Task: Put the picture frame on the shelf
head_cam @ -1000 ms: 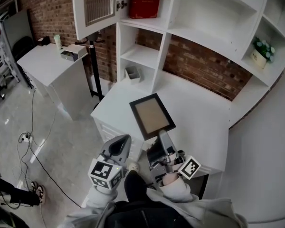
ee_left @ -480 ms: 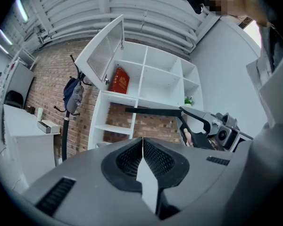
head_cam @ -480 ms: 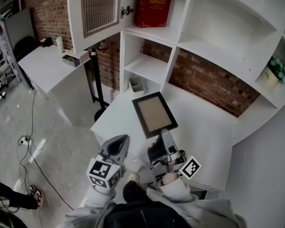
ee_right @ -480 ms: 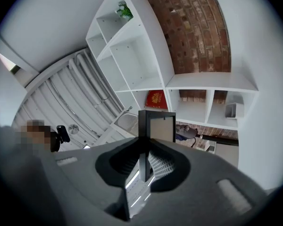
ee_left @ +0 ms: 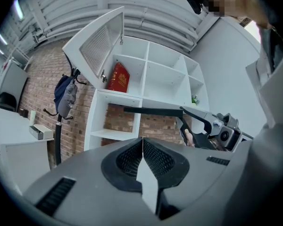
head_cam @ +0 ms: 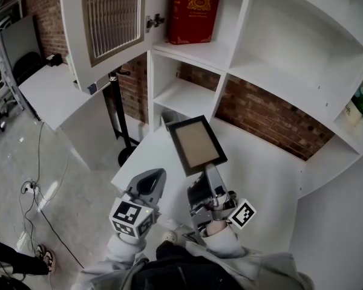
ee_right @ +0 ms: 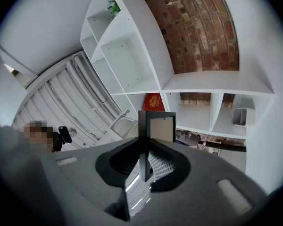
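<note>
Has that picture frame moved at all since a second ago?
Yes. The picture frame, held by the right gripper, has moved toward the white shelf unit; its top edge now overlaps the lowest compartment.

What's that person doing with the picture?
A person has a hand-held gripper in each hand. The right hand-held gripper is clamped on one edge of a picture frame and holds it up in the air over the white counter, in front of the shelf. The left hand-held gripper is shut with nothing in it. The frame is not on the shelf yet.
</note>
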A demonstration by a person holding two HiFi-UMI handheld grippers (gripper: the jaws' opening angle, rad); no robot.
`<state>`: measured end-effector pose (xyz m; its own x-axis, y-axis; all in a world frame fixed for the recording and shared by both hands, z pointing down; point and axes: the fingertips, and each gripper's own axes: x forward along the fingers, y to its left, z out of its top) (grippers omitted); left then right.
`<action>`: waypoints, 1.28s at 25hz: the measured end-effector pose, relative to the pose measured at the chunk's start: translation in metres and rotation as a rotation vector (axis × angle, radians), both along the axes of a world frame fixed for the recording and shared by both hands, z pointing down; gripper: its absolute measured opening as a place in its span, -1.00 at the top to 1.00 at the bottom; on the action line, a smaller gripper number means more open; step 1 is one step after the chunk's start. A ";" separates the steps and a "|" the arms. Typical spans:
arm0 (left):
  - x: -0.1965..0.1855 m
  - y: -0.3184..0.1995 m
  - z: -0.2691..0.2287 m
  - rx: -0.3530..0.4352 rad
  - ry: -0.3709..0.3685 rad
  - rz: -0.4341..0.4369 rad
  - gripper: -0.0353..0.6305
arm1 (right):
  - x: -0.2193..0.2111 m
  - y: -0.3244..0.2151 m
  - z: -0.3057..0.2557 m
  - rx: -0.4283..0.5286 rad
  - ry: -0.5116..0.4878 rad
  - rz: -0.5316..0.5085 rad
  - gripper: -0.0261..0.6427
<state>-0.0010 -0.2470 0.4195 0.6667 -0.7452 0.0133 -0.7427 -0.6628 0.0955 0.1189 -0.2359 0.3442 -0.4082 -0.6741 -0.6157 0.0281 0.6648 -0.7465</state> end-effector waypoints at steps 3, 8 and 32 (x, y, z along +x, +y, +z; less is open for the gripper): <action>0.003 -0.024 -0.004 0.000 0.010 0.000 0.88 | 0.003 -0.020 -0.003 0.008 -0.005 0.001 0.76; 0.016 -0.058 -0.004 -0.002 0.011 0.026 0.88 | 0.007 -0.050 -0.006 0.021 0.001 -0.001 0.76; 0.026 -0.153 -0.032 0.028 0.019 0.183 0.88 | -0.012 -0.118 -0.033 0.075 0.020 0.092 0.76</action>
